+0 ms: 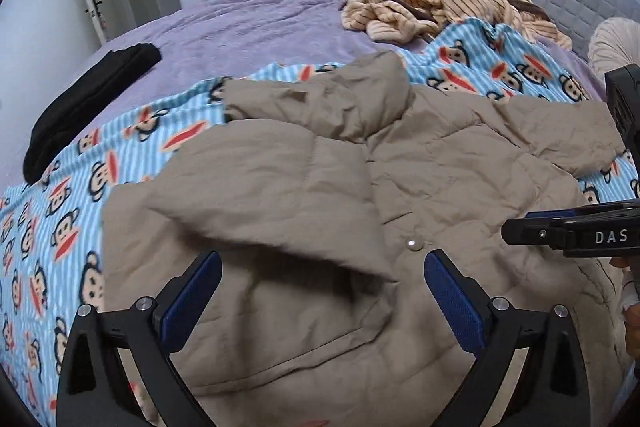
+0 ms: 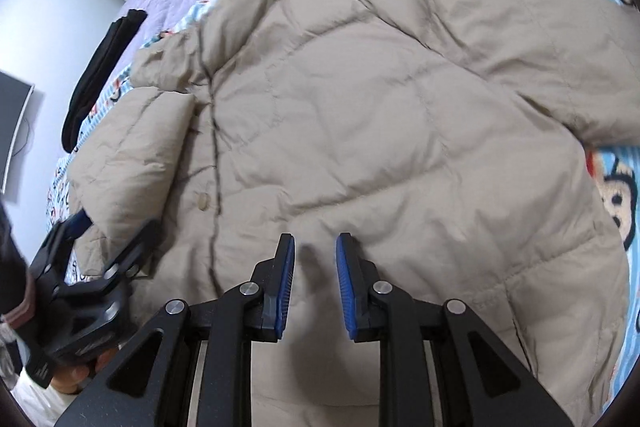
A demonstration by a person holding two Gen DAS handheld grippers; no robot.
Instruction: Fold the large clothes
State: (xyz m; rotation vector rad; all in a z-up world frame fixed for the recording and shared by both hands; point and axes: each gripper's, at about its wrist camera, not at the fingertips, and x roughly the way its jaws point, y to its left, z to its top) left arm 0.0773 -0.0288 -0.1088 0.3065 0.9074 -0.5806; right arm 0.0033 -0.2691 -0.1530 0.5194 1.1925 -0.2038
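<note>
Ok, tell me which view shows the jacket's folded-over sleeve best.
Left wrist view: the folded sleeve lies centred across the beige jacket, its whole length visible. The right wrist view shows the sleeve only at the left side, squeezed by the fisheye.

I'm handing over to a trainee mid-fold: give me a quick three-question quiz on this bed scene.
1. True or false: the left gripper grips the beige jacket.
2. What lies under the jacket? A purple sheet only; B monkey-print blanket; C striped garment.
3. Which sleeve is folded across the jacket's front?

Key: 1 false, its jaws stand wide open, empty. 2 B. 3 The one on the left gripper's side.
</note>
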